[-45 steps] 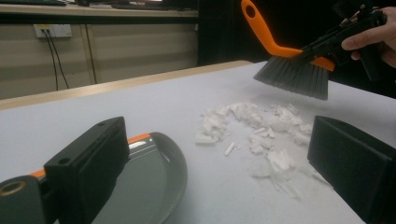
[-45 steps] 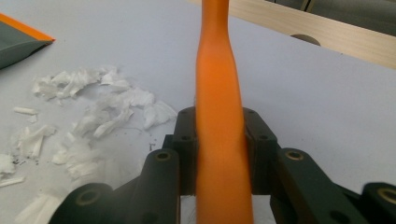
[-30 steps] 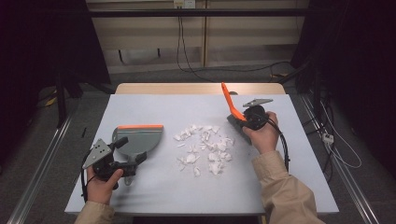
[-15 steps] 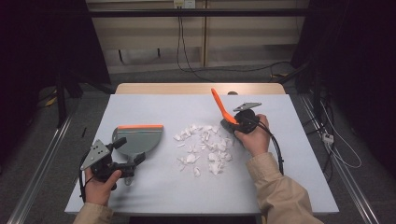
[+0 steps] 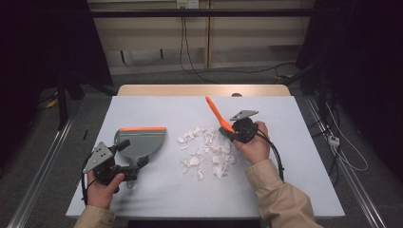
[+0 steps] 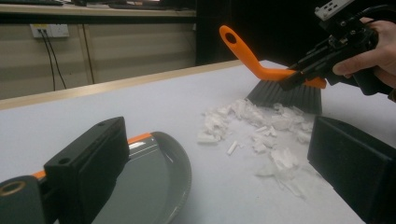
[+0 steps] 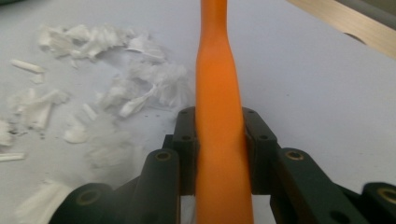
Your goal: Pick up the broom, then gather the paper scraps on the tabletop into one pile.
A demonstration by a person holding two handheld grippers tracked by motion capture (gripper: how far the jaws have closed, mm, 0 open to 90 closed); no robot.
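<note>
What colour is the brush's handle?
Bright orange plastic brush handle, clearest in the right gripper view.

In the right gripper view we lose the orange plastic brush handle [image 7: 218, 93] past the top and bottom edges, its bristles hidden. In the left gripper view the grey plastic dustpan [image 6: 154, 182] is cut off below, and near white paper scraps [image 6: 285, 161] blur.

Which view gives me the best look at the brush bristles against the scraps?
The left gripper view: the brush shows side-on, dark bristles at the edge of the white scraps. The high view has it small, bristles hidden. The right gripper view has just its orange handle between the jaws.
</note>
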